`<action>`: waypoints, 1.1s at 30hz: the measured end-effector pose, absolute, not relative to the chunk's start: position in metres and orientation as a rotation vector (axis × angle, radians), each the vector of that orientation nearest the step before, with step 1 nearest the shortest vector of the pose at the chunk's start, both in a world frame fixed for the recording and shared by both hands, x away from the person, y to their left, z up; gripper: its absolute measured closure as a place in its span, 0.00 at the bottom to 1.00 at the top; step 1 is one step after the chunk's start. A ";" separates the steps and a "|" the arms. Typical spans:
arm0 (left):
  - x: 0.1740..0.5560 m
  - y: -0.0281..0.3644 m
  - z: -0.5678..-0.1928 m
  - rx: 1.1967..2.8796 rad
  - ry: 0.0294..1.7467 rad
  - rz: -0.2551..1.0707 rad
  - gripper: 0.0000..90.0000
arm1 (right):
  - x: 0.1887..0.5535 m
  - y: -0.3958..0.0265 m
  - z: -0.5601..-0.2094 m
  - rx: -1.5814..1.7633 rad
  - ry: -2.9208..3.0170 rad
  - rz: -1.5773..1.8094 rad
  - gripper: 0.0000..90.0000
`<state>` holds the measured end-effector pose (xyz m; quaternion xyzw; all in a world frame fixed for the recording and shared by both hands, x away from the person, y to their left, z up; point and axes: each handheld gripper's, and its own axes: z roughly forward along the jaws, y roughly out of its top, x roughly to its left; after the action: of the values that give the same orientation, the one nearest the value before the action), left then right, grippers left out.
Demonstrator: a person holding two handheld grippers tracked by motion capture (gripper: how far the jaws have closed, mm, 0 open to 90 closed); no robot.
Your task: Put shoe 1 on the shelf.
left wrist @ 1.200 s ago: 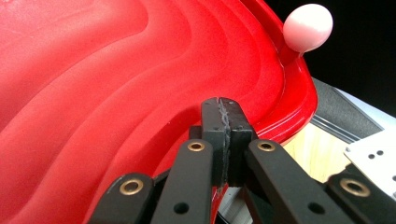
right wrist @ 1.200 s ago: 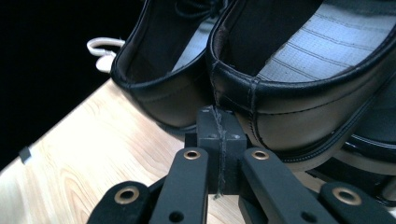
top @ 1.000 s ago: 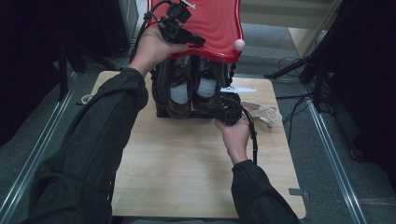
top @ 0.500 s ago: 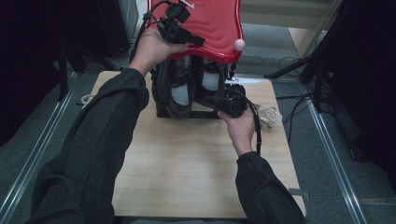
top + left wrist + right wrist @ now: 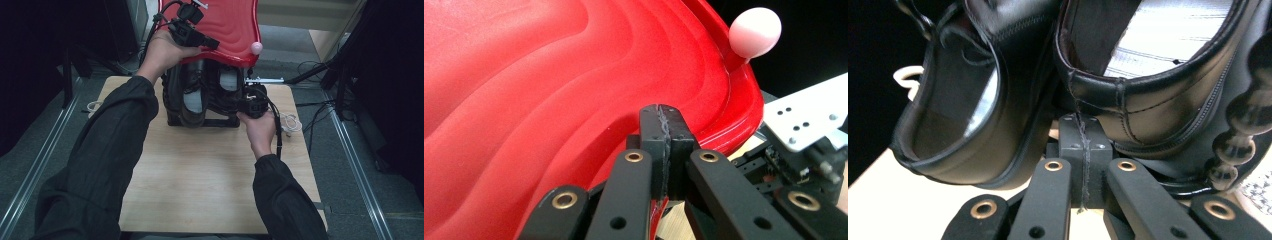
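Red lid [image 5: 227, 30]: a ribbed red plastic panel raised over the rack at the far edge of the table; your left gripper [image 5: 200, 40] has its rim edge pinched between closed jaws. In the left gripper view the red rim [image 5: 729, 135] runs straight into the shut jaw tips.
Pink knob [image 5: 755, 31]: round, on the lid rim, up and to the right of your left jaws in the left gripper view; at the lid's near right corner in the high view [image 5: 256, 48].
Left gripper state: clamped on the red lid, jaws pressed together with the rim between them.
Black shoes [image 5: 196, 95]: standing heel-up in the black rack [image 5: 205, 121], directly under the lid; pale insoles visible.
Right gripper [image 5: 252, 102]: at the right end of the rack, jaws closed. In the right gripper view [image 5: 1082, 150] the tips meet just below the heel collar of the nearer shoe [image 5: 1148, 100]; whether leather is caught between them you cannot tell.
Second shoe [image 5: 963, 100]: to the left of your right jaws, touching the first.
Writing: faint lines on the insole [image 5: 1168, 35], not legible; no brand readable.
Table [image 5: 200, 180]: pale wood, under the rack.
White cable [image 5: 290, 122]: on the table, just right of your right hand.
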<state>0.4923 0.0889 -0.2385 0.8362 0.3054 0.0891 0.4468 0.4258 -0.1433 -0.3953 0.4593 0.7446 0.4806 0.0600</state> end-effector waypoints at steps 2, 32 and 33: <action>0.492 0.089 -0.239 2.070 0.756 0.223 1.00 | 0.425 -0.141 -0.396 1.371 2.260 1.442 1.00; 0.494 0.091 -0.238 2.070 0.756 0.196 1.00 | 0.369 -0.087 -0.411 1.123 2.500 1.486 1.00; 0.494 0.091 -0.238 2.069 0.757 0.196 1.00 | 0.369 -0.085 -0.411 1.116 2.507 1.491 1.00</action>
<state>0.4943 0.0906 -0.2383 0.8363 0.3057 0.0792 0.4482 0.3686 -0.0849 -0.4115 0.3573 0.8028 0.4773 0.0092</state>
